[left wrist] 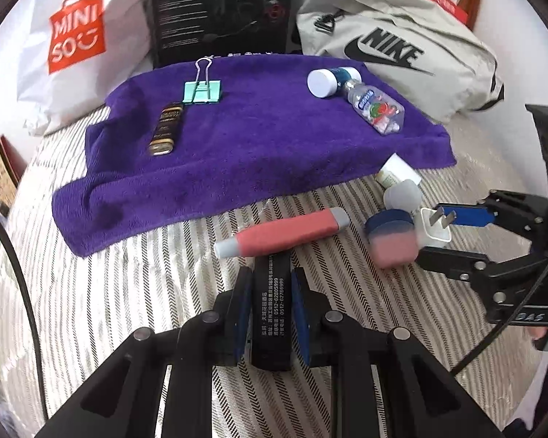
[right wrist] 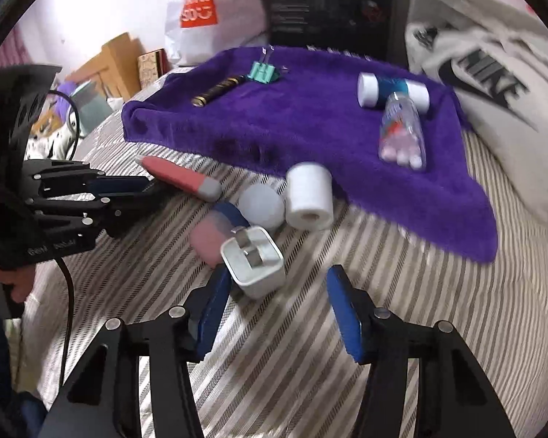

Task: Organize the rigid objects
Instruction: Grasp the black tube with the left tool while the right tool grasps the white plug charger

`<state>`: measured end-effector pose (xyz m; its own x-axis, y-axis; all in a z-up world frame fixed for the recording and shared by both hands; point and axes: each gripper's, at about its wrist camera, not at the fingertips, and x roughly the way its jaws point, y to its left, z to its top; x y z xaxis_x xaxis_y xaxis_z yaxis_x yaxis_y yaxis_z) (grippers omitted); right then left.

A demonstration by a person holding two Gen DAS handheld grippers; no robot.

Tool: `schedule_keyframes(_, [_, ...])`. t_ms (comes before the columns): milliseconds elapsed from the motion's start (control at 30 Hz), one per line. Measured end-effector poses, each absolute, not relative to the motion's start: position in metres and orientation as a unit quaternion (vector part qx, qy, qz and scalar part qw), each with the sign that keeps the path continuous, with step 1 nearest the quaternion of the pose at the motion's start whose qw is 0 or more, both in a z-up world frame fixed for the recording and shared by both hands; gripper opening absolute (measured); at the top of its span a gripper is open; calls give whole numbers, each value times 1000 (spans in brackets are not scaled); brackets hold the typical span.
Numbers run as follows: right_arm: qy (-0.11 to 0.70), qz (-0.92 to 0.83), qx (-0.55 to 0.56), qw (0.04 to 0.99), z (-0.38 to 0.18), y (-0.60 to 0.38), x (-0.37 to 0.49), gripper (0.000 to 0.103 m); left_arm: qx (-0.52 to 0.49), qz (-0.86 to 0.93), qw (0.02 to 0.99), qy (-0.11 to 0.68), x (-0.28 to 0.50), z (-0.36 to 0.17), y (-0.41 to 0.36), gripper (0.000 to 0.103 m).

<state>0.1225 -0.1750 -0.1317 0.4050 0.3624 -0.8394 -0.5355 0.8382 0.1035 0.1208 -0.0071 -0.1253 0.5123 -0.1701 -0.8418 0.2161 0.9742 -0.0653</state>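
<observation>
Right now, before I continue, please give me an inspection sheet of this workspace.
Surface: striped bedcover, with a purple towel spread on it.
Job's things: on the towel, binder clip, dark gold tube, white-capped bottle, clear bottle. Off the towel, pink tube, pink-blue case, white charger, white roll.
Clutter: nothing seen.
Grippers: left gripper shut on a black printed bar; right gripper open near the charger.
Cables: black cable by the left gripper.
Surroundings: Miniso bag, black box, Nike bag.

Striped bed cover, purple towel, white charger, pink tube
</observation>
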Motion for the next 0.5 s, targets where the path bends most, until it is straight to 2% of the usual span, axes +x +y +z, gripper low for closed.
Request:
schedule_keyframes(33, [472, 270, -99, 833, -132, -172, 123, 55, 19, -111, 870, 481, 121, -125, -6, 21])
schedule_keyframes(100, [468, 274, -106, 834, -133, -168, 124, 48, 15, -110, 869, 482, 121, -126, -6, 21])
schedule_keyframes(200, [467, 280, -108, 832, -132, -165, 126, 31, 22, -107, 869, 483, 122, -126, -9, 21])
schedule_keyframes(233, [469, 281, -105, 831, -131, -165, 127, 28, 22, -108, 868, 483, 122, -126, -9, 21])
schedule_keyframes(500, [502, 208, -69, 837, -124, -206, 114, 28, 42, -91, 868, 487, 118, -125, -7, 21])
